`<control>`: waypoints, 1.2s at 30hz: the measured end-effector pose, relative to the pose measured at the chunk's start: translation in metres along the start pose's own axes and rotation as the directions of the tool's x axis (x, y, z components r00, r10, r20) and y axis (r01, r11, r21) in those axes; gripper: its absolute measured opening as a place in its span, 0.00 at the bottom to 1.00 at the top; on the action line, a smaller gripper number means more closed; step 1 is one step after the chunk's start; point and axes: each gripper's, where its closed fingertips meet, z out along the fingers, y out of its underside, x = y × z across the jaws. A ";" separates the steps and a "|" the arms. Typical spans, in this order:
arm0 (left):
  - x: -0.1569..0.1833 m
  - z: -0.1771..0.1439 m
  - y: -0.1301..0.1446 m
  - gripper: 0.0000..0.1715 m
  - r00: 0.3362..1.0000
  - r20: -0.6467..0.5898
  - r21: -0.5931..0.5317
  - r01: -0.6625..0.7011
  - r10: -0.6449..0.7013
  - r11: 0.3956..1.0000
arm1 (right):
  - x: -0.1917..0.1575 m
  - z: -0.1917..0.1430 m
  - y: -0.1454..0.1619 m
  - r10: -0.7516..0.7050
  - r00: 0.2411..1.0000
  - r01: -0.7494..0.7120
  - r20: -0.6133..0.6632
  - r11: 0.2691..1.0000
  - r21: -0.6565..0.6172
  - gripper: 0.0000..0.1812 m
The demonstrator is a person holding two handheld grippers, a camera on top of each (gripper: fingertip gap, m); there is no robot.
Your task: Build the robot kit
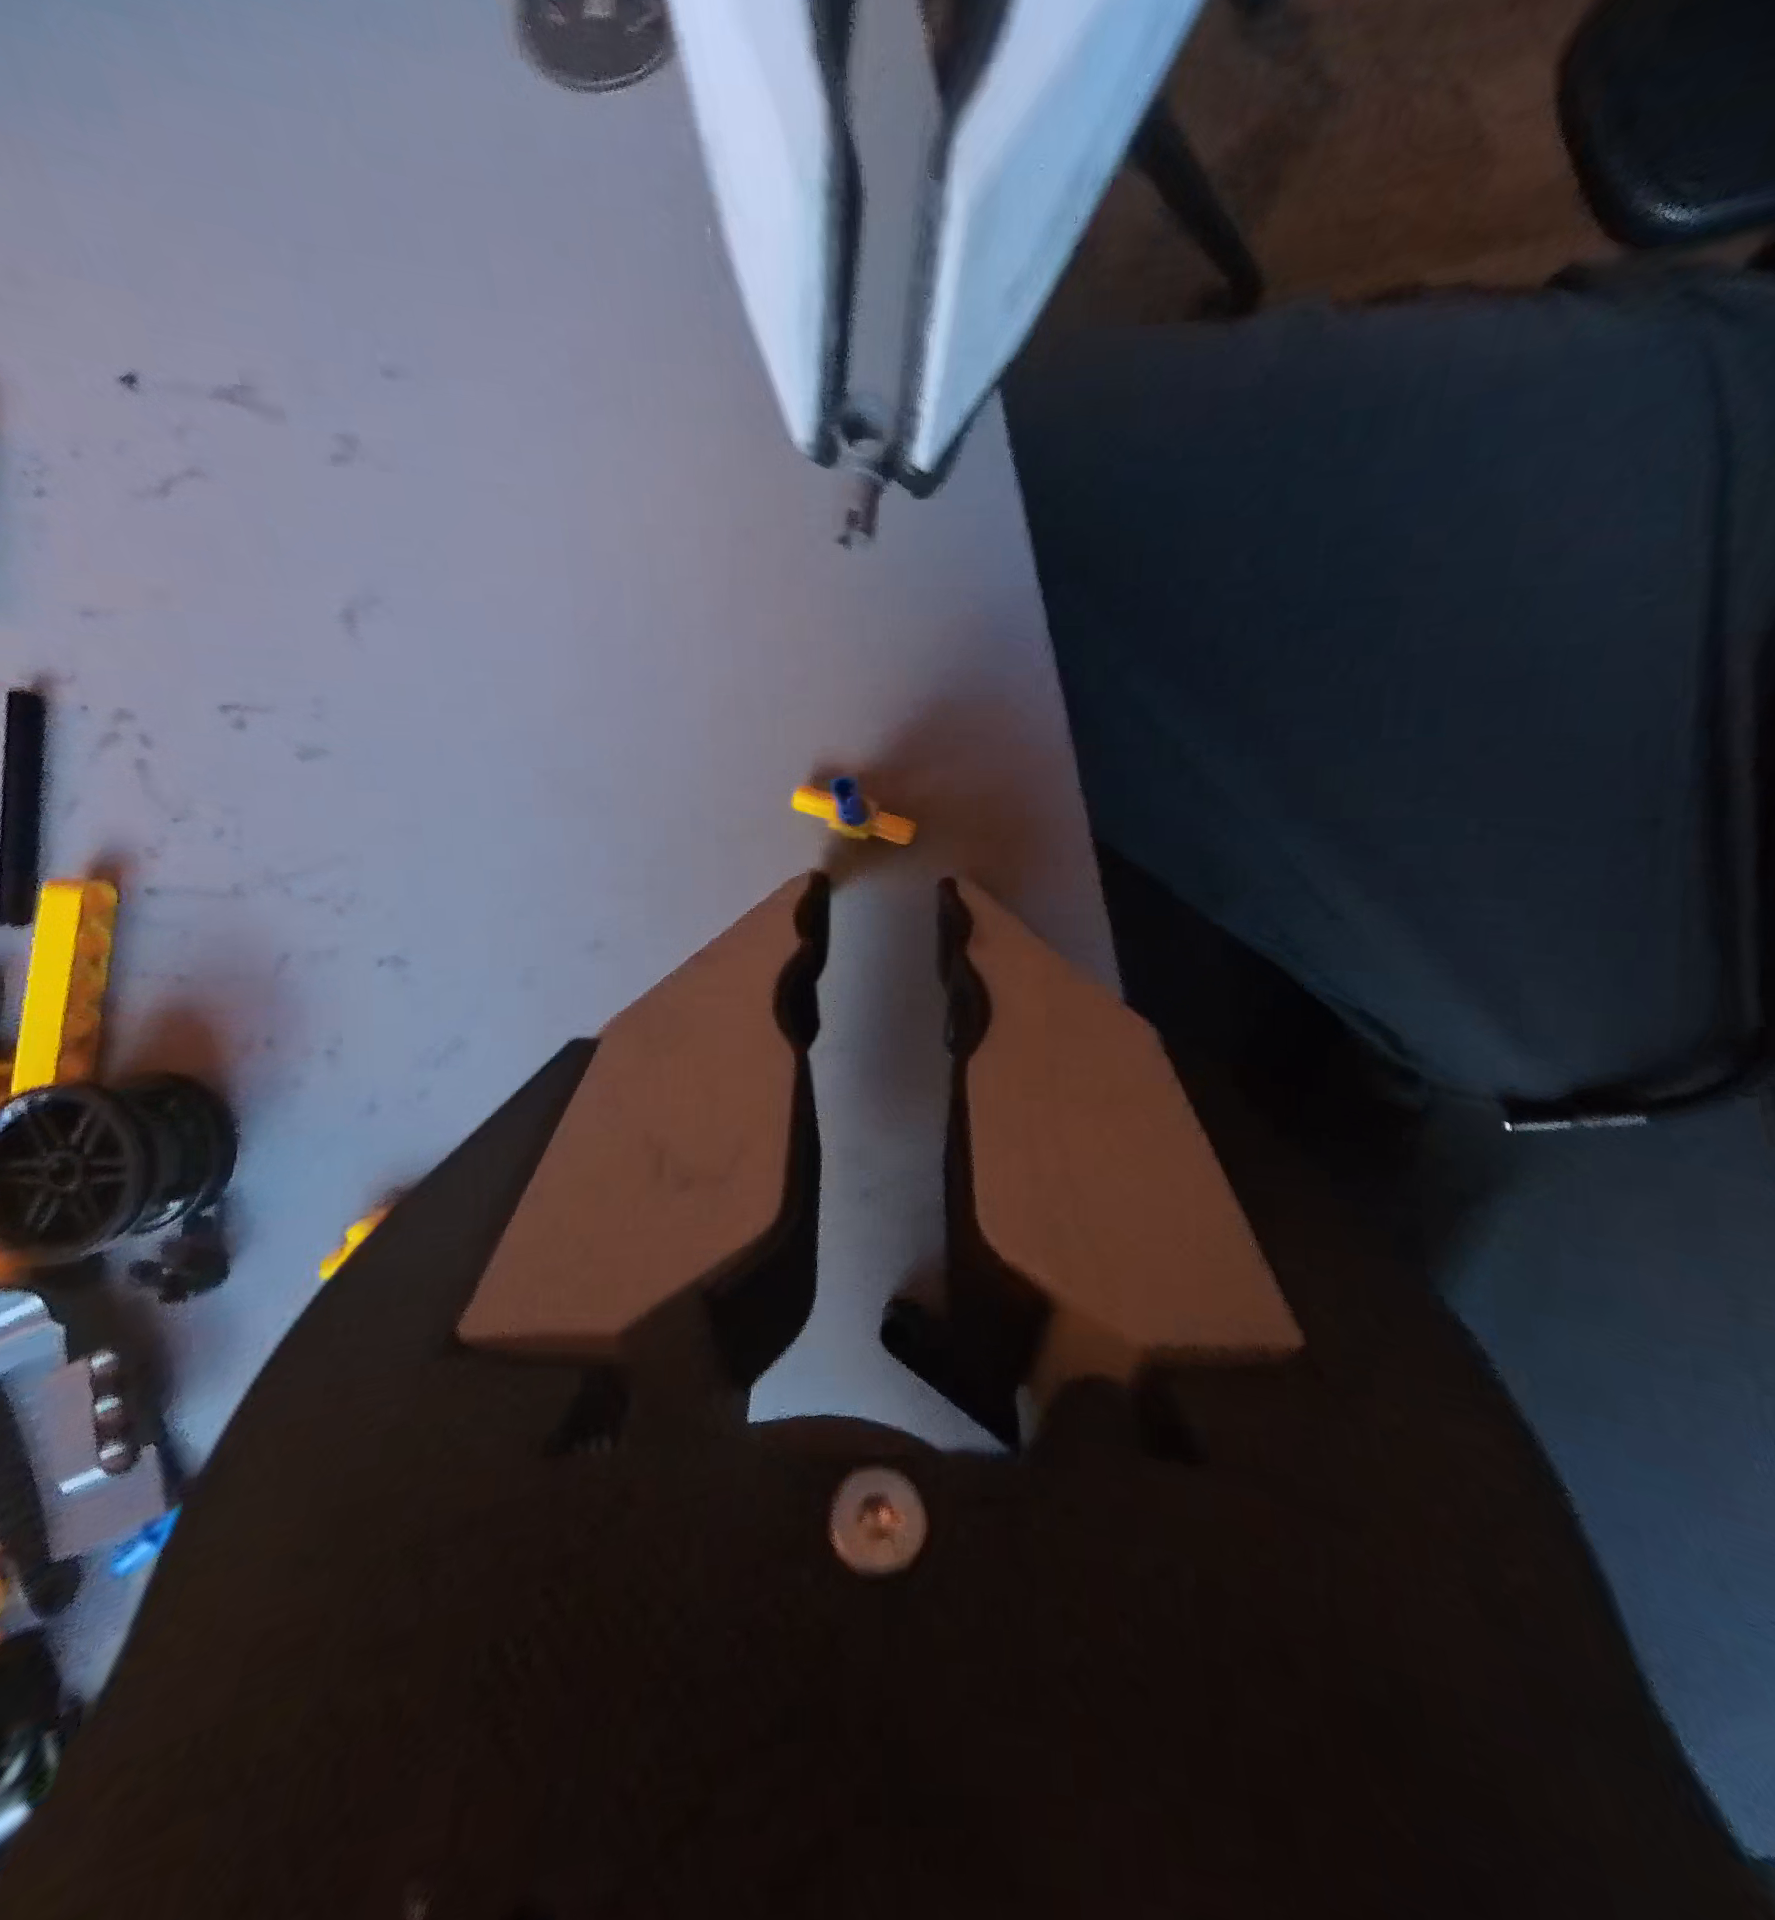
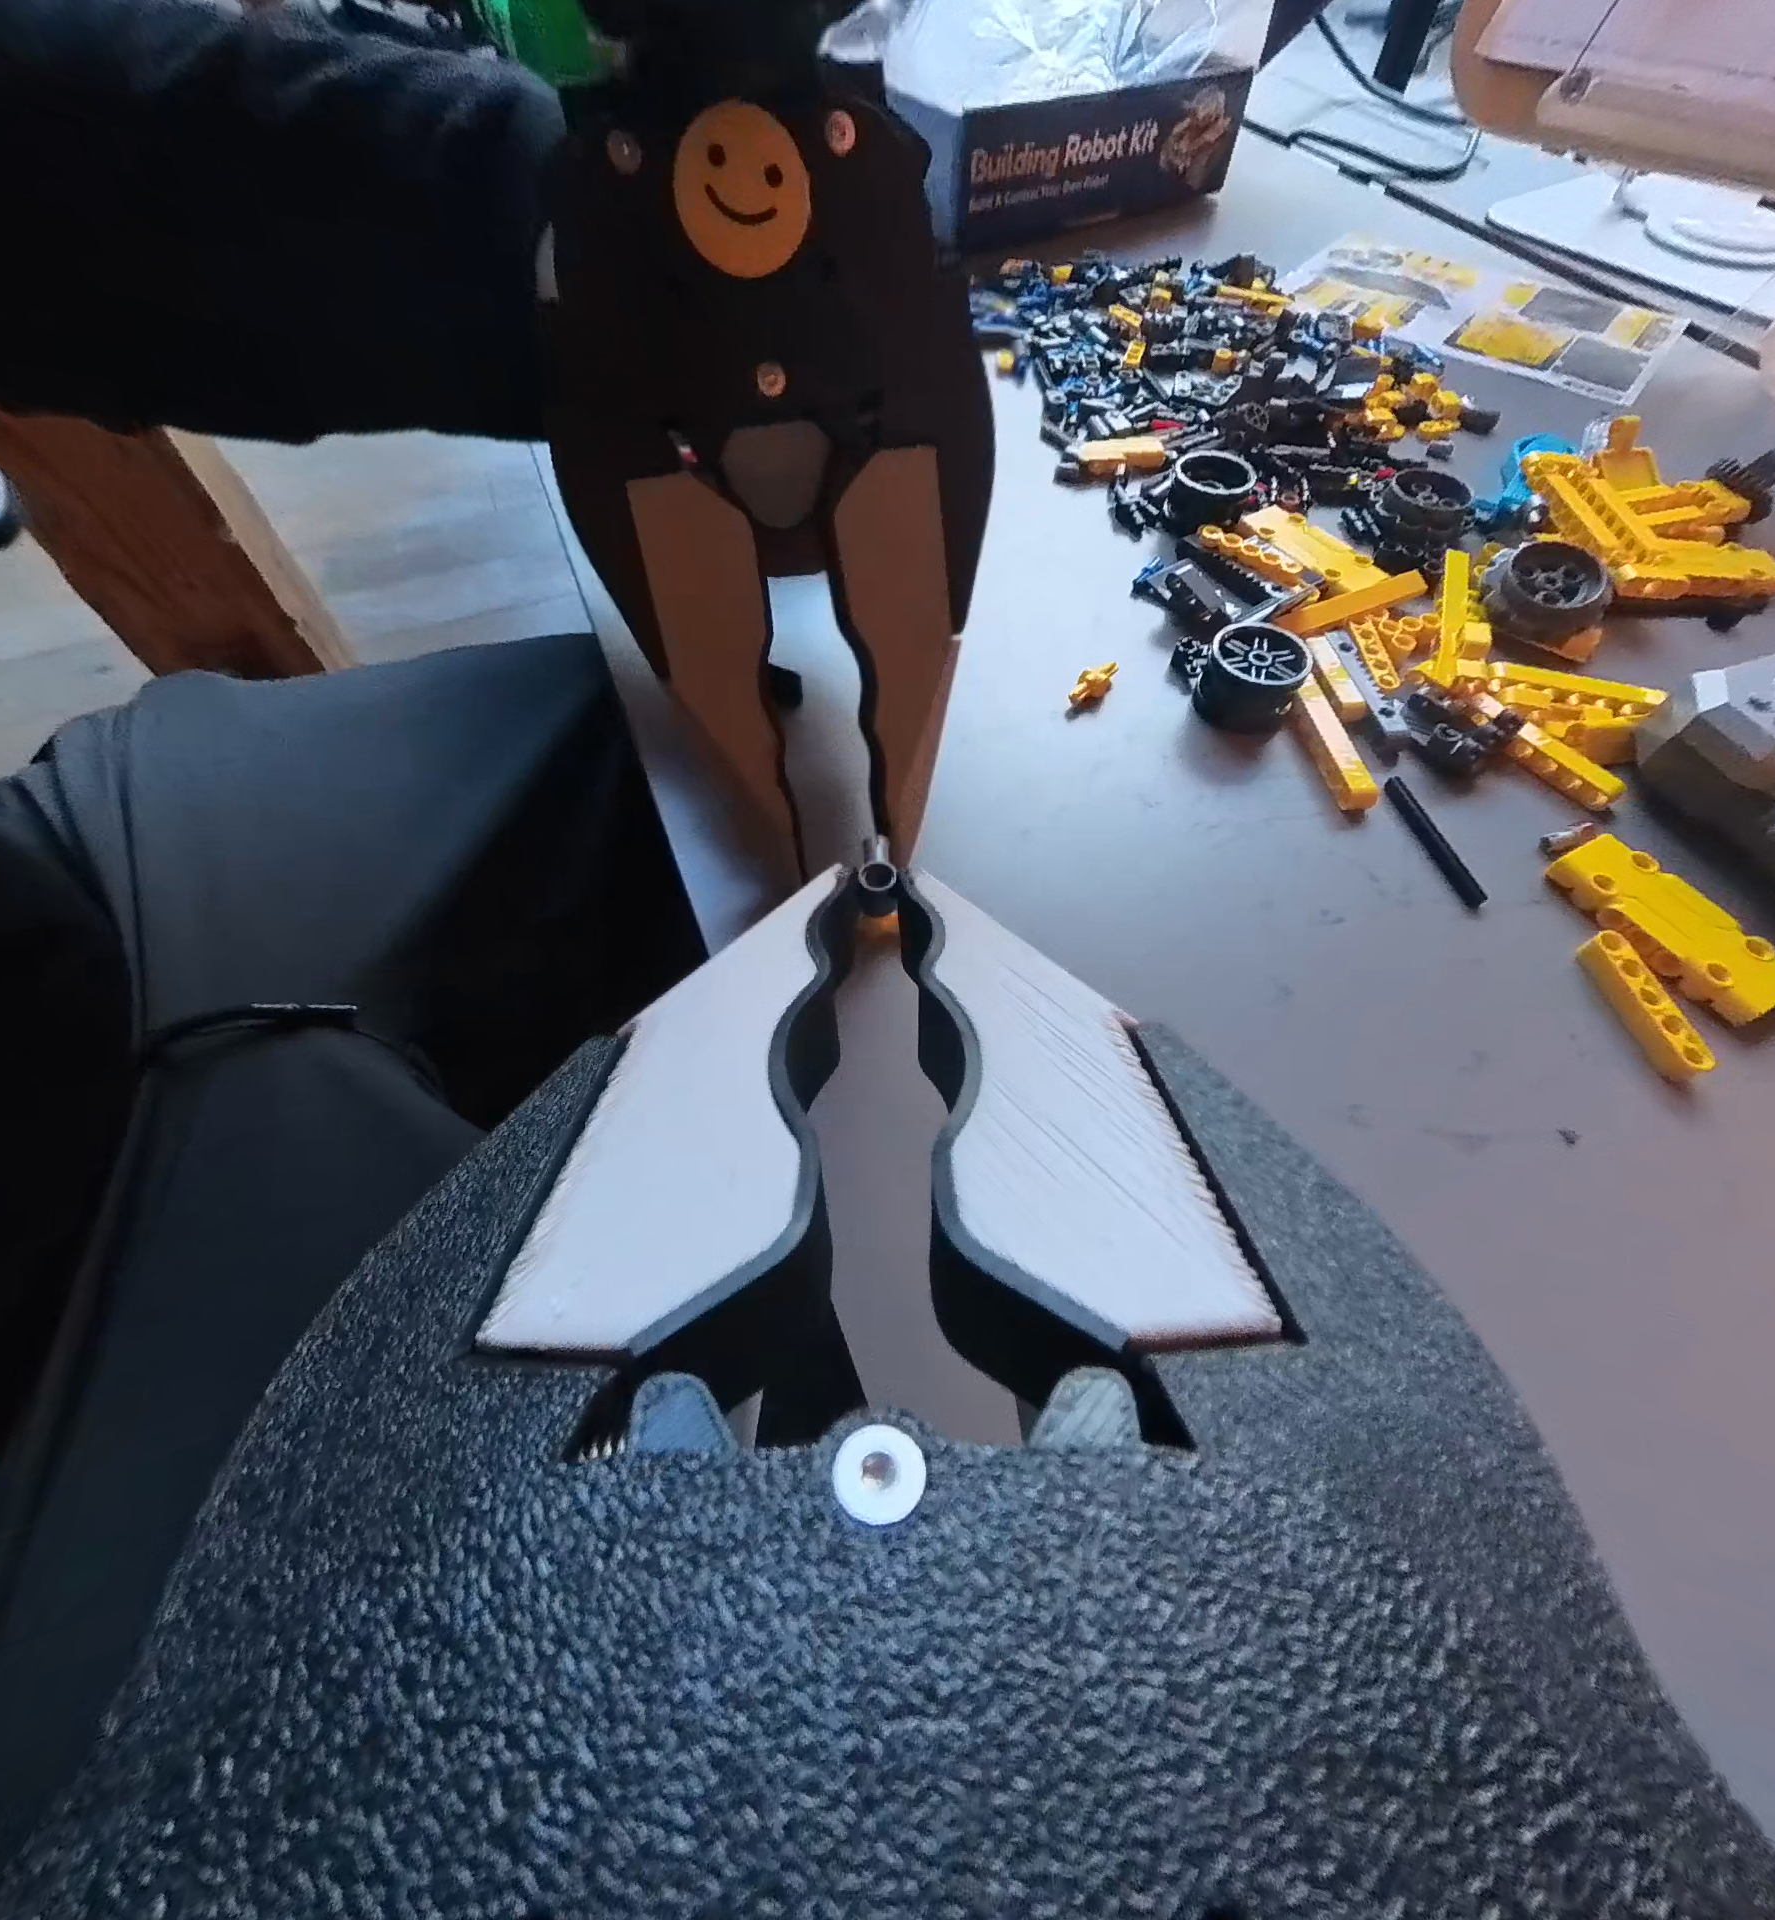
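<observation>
A small yellow cross-shaped piece with a blue pin [image 1: 852,810] lies on the grey table [image 1: 447,520] near its right edge. My left gripper [image 1: 883,891] has brown fingers, is open and empty, and its tips are just short of that piece. My right gripper [image 2: 876,883] has white fingers and is shut on a small grey pin [image 2: 875,876]. In the left wrist view it [image 1: 867,457] comes in from the top, with the pin [image 1: 859,504] sticking out of its tips. In the right wrist view the left gripper [image 2: 850,847] faces mine, tip to tip. The yellow piece [image 2: 878,922] shows through the gap.
A pile of yellow and black building parts [image 2: 1226,353], wheels [image 2: 1257,665], yellow beams [image 2: 1683,935], a black axle [image 2: 1434,842] and a grey block [image 2: 1756,748] lie to the right. A dark box [image 2: 1091,156] stands behind. A person's dark-clad legs [image 2: 343,831] are beside the table edge. About 7 cm separates my left fingertips from my right. Both grippers' tips are roughly 15 cm from the black axle [image 2: 1434,842]. The left camera catches it too, in the left wrist view [image 1: 21,796].
</observation>
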 end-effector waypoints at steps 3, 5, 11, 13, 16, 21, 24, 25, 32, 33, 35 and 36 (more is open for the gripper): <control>-0.006 -0.001 0.001 0.13 0.996 0.053 0.011 0.069 -0.070 0.998 | 0.001 0.004 0.008 0.017 1.000 -0.017 0.003 0.999 -0.029 0.04; -0.007 -0.001 0.001 0.17 0.988 0.091 0.019 0.125 -0.126 0.992 | 0.004 0.004 0.012 0.032 0.999 -0.032 -0.002 0.999 -0.040 0.04; -0.004 0.000 -0.008 0.20 0.897 0.100 0.130 0.418 -0.431 0.899 | 0.007 0.005 0.018 0.051 0.999 -0.052 -0.007 0.997 -0.055 0.04; 0.000 0.002 -0.012 0.22 0.878 0.084 0.149 0.458 -0.472 0.877 | 0.007 0.006 0.018 0.050 0.999 -0.050 -0.005 0.997 -0.058 0.04; -0.008 0.003 -0.007 0.14 0.872 0.181 0.132 0.436 -0.454 0.890 | 0.006 0.006 0.018 0.047 0.999 -0.047 -0.006 0.997 -0.059 0.03; -0.015 0.003 -0.004 0.12 0.874 0.238 0.091 0.414 -0.424 0.906 | 0.005 0.004 0.016 0.044 0.999 -0.044 -0.003 0.998 -0.054 0.03; -0.010 0.005 -0.007 0.13 0.899 0.219 0.088 0.370 -0.380 0.925 | 0.005 0.004 0.015 0.051 0.999 -0.051 0.003 0.998 -0.048 0.03; -0.009 0.005 -0.007 0.13 0.905 0.217 0.087 0.356 -0.366 0.931 | 0.004 0.005 0.016 0.057 0.998 -0.056 0.006 0.997 -0.050 0.03; -0.003 0.003 -0.004 0.09 0.929 0.192 0.060 0.311 -0.317 0.948 | 0.004 0.007 0.020 0.067 0.998 -0.066 0.010 0.995 -0.068 0.03; -0.002 0.003 -0.003 0.10 0.932 0.190 0.052 0.305 -0.310 0.951 | 0.004 0.007 0.020 0.068 0.998 -0.067 0.010 0.995 -0.067 0.03; -0.002 0.000 0.000 0.11 0.934 0.192 0.038 0.299 -0.301 0.953 | 0.004 0.007 0.020 0.069 0.998 -0.068 0.010 0.995 -0.069 0.03; -0.005 -0.001 0.001 0.12 0.931 0.203 0.038 0.303 -0.304 0.952 | 0.004 0.007 0.020 0.069 0.998 -0.069 0.010 0.995 -0.071 0.04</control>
